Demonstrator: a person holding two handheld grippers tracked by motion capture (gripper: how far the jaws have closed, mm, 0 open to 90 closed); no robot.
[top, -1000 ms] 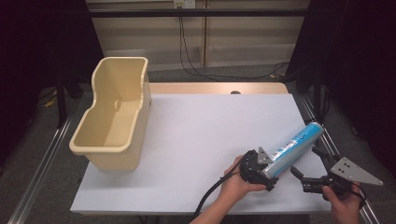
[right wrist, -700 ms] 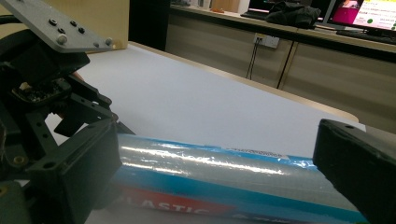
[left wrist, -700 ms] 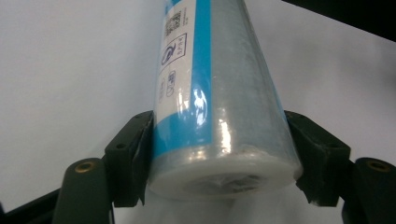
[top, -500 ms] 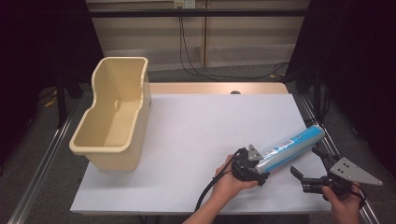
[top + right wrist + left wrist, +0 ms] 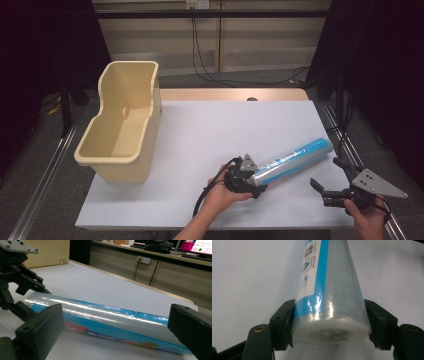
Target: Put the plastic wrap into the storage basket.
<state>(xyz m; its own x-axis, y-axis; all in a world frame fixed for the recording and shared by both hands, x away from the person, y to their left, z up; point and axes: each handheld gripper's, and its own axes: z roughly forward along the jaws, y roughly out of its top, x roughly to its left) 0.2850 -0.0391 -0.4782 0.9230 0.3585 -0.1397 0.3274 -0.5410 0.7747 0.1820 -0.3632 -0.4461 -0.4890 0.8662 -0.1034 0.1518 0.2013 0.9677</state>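
Roll point(image 5: 292, 162), blue/clear w/ white label, clamped in left tool point(image 5: 255, 186); right tool point(image 5: 328, 176) wide open.

Bare table point(image 5: 220, 130) mid-span; bin point(image 5: 122, 125) blocks left edge; roll point(image 5: 292, 161) lies near right.

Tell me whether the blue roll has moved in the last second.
Yes. The blue roll, clamped in the left gripper, has slid left, toward the beige bin.

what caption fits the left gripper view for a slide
Left gripper clamps the near end of a blue-and-clear wrapped roll lying on the white table.
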